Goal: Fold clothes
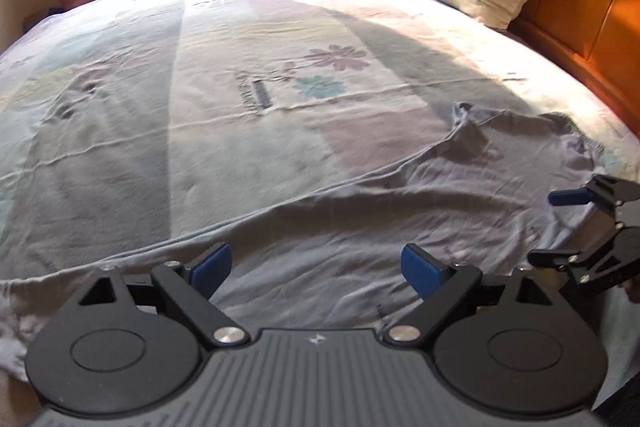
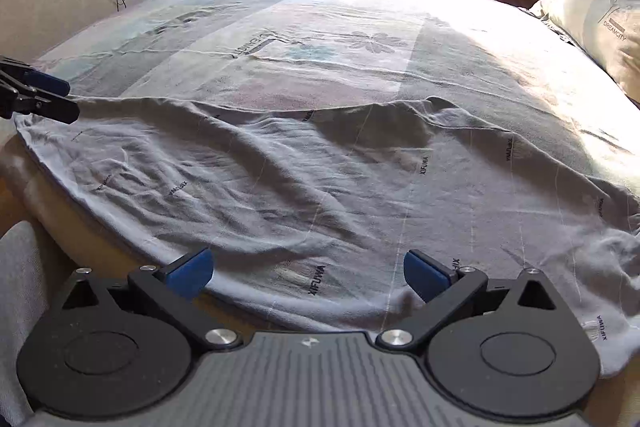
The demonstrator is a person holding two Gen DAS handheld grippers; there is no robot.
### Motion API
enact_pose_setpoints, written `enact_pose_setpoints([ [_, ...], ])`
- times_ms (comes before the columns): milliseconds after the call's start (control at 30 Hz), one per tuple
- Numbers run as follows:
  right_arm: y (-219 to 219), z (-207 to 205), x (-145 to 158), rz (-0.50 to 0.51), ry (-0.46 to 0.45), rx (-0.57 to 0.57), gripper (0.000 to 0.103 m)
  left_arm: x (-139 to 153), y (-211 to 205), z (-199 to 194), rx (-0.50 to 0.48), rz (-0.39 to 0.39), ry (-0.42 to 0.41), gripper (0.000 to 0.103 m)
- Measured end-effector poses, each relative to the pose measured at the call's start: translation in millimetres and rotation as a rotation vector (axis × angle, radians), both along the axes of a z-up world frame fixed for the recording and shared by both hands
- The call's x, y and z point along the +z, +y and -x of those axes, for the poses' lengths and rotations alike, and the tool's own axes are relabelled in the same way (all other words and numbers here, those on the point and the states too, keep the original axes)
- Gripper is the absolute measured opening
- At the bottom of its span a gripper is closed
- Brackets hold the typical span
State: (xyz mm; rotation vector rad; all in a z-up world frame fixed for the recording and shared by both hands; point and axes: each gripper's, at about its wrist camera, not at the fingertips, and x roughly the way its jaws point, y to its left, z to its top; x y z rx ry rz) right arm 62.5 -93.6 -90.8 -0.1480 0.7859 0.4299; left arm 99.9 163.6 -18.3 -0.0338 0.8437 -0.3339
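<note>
A: Which elements are appearing, largest first?

B: The bed (image 2: pixel 320 27) is filling both views. The grey garment (image 2: pixel 300 179) is lying spread but wrinkled along the bed's near edge, its hem overhanging slightly.

A: And the grippers?

B: The right gripper (image 2: pixel 308 273) is hovering over the bed's near edge above the hem, jaws wide apart, holding nothing. The left gripper (image 1: pixel 316 269) is likewise standing open and empty, at the garment's other end.

A: What is likely to go wrong?

B: Probably the ridges persisting; folding over them would be trapping creases, and a one-layer pinch could be dragging cloth off the bed's edge.
</note>
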Motion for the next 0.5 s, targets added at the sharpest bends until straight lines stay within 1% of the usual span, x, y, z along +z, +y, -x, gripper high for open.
enact_pose_setpoints([
  [67,-7.1,-0.7,0.6,0.027,-0.019,-0.024,0.103,0.2,-28.3,-25.2,-0.072,0.123,0.025,0.093],
  [100,-10.8,-1.0,0.8,0.04,-0.028,-0.036,0.103,-2.6,-40.6,-35.6,-0.097,0.159,0.039,0.093],
  [133,-15.9,-0.4,0.4,0.041,-0.032,-0.05,0.103,-10.3,-54.4,-45.3,-0.108,0.163,0.062,0.093],
  [233,-32.0,2.0,-0.1,0.006,-0.03,-0.077,0.103,-39.7,-95.9,-72.2,-0.124,0.147,0.149,0.092],
  [300,-43.9,5.8,0.2,-0.013,-0.037,-0.092,0.103,-57.2,-105.9,-79.9,-0.105,0.118,0.173,0.092],
  [333,-48.0,6.6,-0.8,-0.021,-0.034,-0.095,0.103,-63.9,-108.2,-83.2,-0.082,0.083,0.164,0.092],
  [400,-55.8,7.6,-4.0,-0.039,-0.028,-0.099,0.103,-72.7,-107.3,-92.4,-0.03,0.007,0.113,0.091],
  [467,-61.4,7.1,-9.9,-0.054,-0.01,-0.099,0.103,-70.6,-105.7,-101.5,-0.011,-0.006,0.094,0.097],
  [500,-63.7,7.8,-12.4,-0.064,-0.012,-0.099,0.103,-68.5,-105.0,-106.0,-0.005,-0.006,0.088,0.097],
])
